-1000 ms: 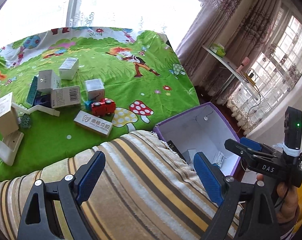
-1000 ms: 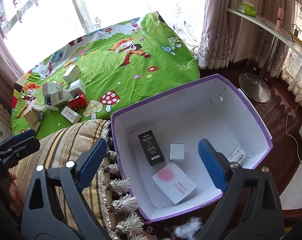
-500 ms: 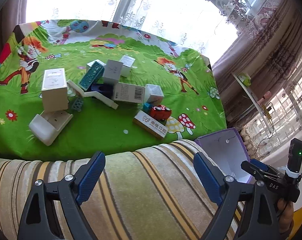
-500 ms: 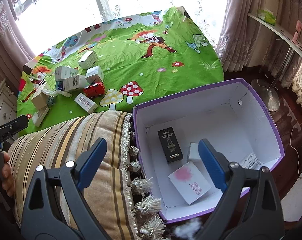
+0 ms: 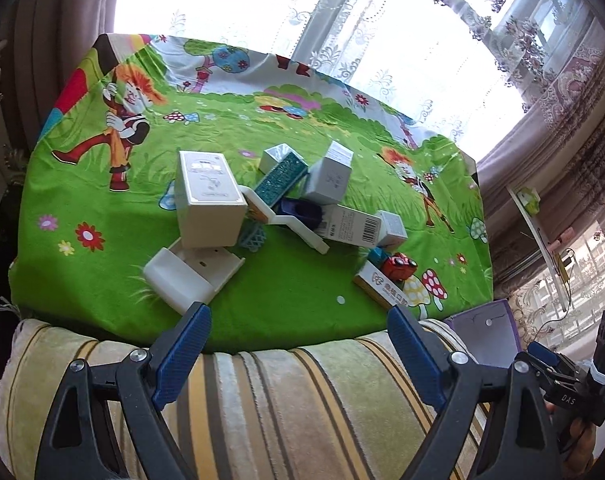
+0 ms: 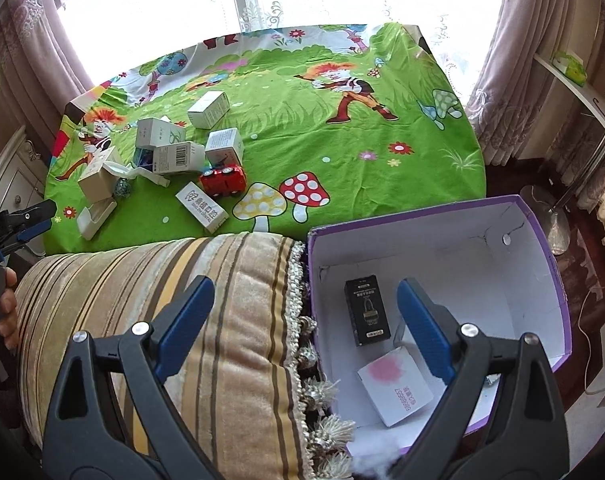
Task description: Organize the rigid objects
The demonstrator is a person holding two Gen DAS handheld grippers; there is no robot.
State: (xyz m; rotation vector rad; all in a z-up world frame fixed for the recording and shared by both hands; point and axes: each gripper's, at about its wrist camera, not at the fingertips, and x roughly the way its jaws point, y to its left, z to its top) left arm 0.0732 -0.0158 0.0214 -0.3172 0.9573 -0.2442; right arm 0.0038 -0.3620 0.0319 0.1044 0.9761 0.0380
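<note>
A heap of small boxes lies on the green cartoon cloth (image 5: 286, 292): a large white box (image 5: 208, 200), a white open tray (image 5: 186, 274), a teal glitter box (image 5: 280, 180), a barcode box (image 5: 352, 226), a red toy car (image 5: 398, 266) and a long white box (image 5: 382, 288). My left gripper (image 5: 298, 356) hangs open and empty over the striped cushion (image 5: 302, 400), short of the heap. My right gripper (image 6: 306, 332) is open and empty, straddling the cushion edge and the purple box (image 6: 542, 248), which holds a black box (image 6: 366, 308) and a pink-marked white box (image 6: 394, 390).
Curtains and a bright window stand behind the table. A white shelf (image 6: 582, 92) and a chair base (image 6: 550, 216) are at the right, on a dark floor. A tasselled fringe (image 6: 314, 360) runs between cushion and purple box. A hand (image 6: 2, 312) holds the left gripper at the far left.
The left view has swung left: the heap of boxes now sits centred ahead and the purple box has slipped to the right edge. The right view has shifted left too, toward the cushion.
</note>
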